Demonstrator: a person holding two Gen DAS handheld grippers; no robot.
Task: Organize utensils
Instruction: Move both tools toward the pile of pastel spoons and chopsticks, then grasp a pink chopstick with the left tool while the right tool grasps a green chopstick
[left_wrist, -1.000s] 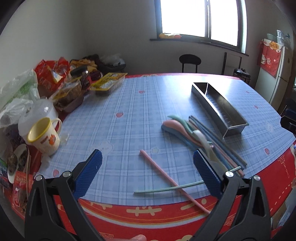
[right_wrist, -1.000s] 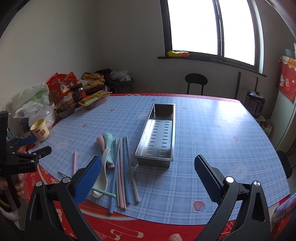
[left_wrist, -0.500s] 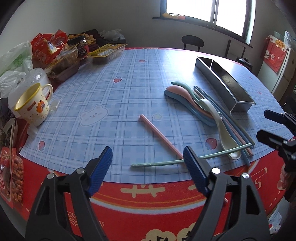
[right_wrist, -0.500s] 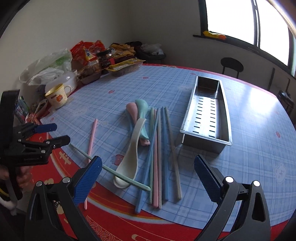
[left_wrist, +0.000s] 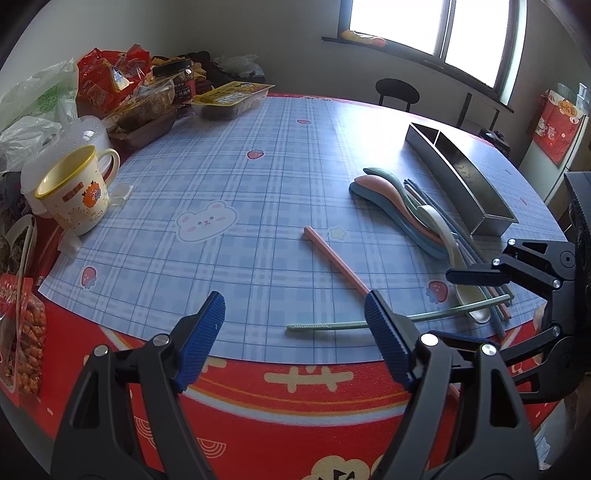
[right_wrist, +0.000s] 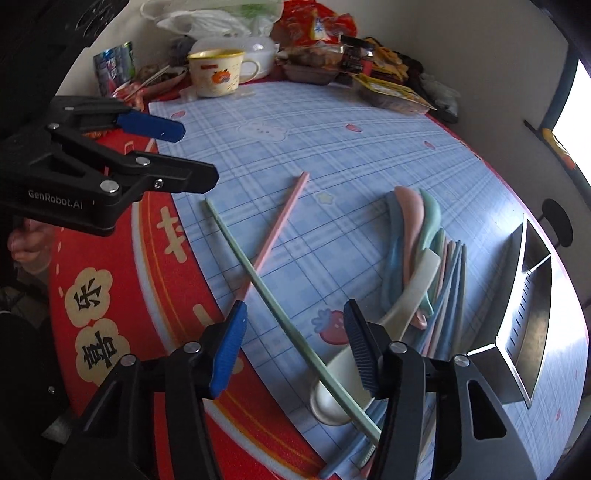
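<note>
While my right gripper (right_wrist: 293, 349) is closing on air above the green chopstick (right_wrist: 271, 299) between its fingers, and my left gripper (left_wrist: 295, 332) is hanging open nearby, I am risking nudging it off the table (right_wrist: 332, 147).

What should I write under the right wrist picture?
Right gripper closing above a green chopstick that crosses a pink chopstick.

Daylight floods through a wide dark-framed window (left_wrist: 436, 33) set in a plain pale wall (left_wrist: 184, 26). A black round-backed chair (left_wrist: 397, 90) stands below the sill, beyond the round table (left_wrist: 258, 398) with its red cloth. Red decorations (left_wrist: 556, 122) hang at the right.
</note>
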